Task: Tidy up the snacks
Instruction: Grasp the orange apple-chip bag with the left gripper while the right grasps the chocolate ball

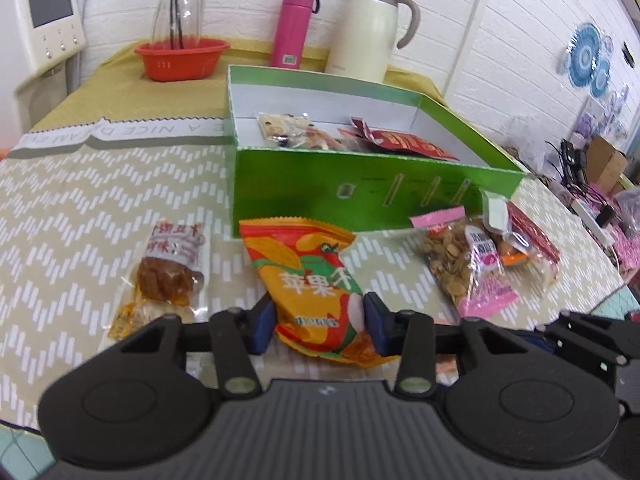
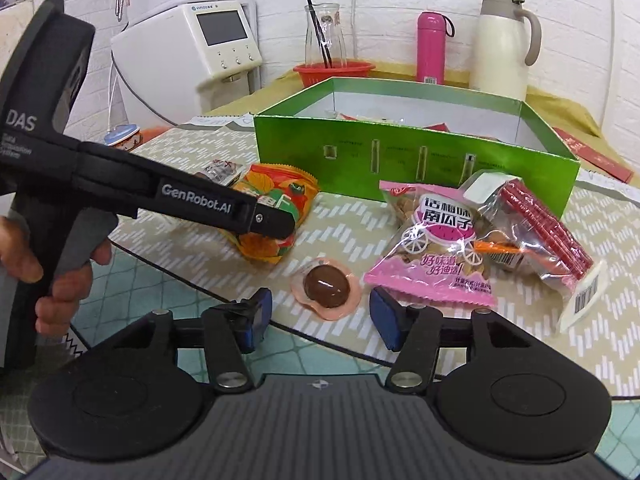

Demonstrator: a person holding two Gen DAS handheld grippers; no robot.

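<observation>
Nearest to the left camera, the left gripper (image 1: 319,322) has its blue pads closed on the lower end of the orange apple-chip bag (image 1: 310,280); the foil is pinched between them, and the bag lies just in front of the green box (image 1: 360,184). I judge the step in hand is to carry this bag into the box. To do it well, the grip should stay firm, because the puffy foil may slip, and the bag must be raised above the front wall of the box before it moves forward, so that its far end does not catch the rim.

The right gripper (image 2: 320,316) is wide open and holds nothing. Between its pads, on the cloth in front of the box, lies the small round chocolate-coloured sweet in a pink wrapper (image 2: 325,288); the pads do not touch it. This looks like its next target: the pads should come down on both sides of the brown dome, not on the thin flat edge.

Also in front of the box, toward its right corner, lie the pink seed packet (image 2: 434,258) and, touching it, a clear bag with red pieces (image 2: 536,236). To the left of the orange bag lies a clear packet with a brown snack (image 1: 166,276).

Inside the box some snacks (image 1: 360,138) already rest against the far side. Behind the box stand the red basket (image 1: 182,58), the pink flask (image 1: 294,26) and the cream jug (image 1: 372,28).
</observation>
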